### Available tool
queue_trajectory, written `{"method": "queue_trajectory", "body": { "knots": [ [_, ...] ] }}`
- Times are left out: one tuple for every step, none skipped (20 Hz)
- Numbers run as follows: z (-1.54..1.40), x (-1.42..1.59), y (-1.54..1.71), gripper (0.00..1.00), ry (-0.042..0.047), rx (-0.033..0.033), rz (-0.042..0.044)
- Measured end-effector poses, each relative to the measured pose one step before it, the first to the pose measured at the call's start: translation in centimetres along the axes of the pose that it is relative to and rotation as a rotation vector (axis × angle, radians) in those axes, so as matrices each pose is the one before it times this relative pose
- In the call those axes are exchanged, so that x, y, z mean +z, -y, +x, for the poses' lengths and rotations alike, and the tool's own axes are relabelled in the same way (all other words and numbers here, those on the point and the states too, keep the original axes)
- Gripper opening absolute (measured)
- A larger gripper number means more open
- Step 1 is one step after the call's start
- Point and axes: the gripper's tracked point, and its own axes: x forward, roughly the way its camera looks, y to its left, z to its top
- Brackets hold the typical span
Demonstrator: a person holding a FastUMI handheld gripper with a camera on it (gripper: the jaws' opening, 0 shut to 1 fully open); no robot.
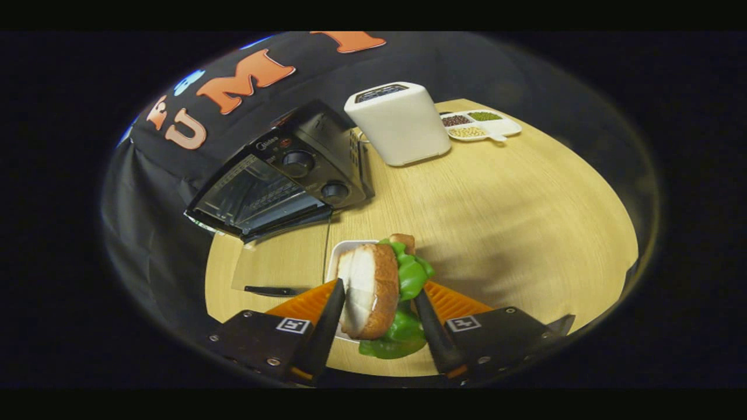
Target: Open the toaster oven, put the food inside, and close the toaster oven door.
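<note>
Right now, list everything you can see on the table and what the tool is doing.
Toaster oven: one, black, far side of the table against the cloth wall, door open and hanging down over the table.
Toaster: one, white, just right of the toaster oven.
Tray: one, white, three compartments of dark red, green and pale beans, beyond the toaster.
Sandwich: one, brown bread with green lettuce, between the fingers.
Dish: one, white, under and behind the sandwich.
Table: one, round, light wood.
Cable: one, thin, black, running from the toaster oven toward the dish.
Tool: one, both fingers pressed on the sandwich.
</note>
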Motion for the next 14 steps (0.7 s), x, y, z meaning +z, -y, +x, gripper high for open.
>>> {"method": "queue_trajectory", "body": {
  "knots": [
    [-0.147,-0.159,-0.128,0.57,-0.0106,0.00032,0.01645],
    [0.011,-0.034,-0.178,0.53,-0.00898,0.00376,0.01533],
    [-0.023,-0.038,-0.172,0.47,-0.00156,0.0019,0.01643],
    [-0.069,0.085,-0.298,0.45,0.00324,0.00534,0.01192],
    [-0.135,-0.01,-0.274,0.4,0.01005,0.00148,0.00041],
    [-0.061,0.258,-0.169,0.38,0.01199,-0.00867,-0.00889],
    [-0.233,0.262,-0.175,0.36,0.01417,-0.00719,-0.01254],
    [-0.16,0.441,-0.211,0.35,0.01532,-0.00612,-0.0073],
    [-0.341,0.287,-0.366,0.35,0.01603,-0.00103,-0.00014],
    [-0.258,0.458,-0.428,0.35,0.01553,0.00195,0.00648],
    [-0.381,0.246,-0.448,0.35,0.01227,0.00402,0.00435],
    [-0.308,0.423,-0.387,0.35,0.01433,0.00152,0.00135],
    [-0.489,0.449,-0.406,0.35,0.01466,0.00397,0.00076],
    [-0.311,0.392,-0.612,0.35,0.01453,0.00464,0.00243]
  ]
}}
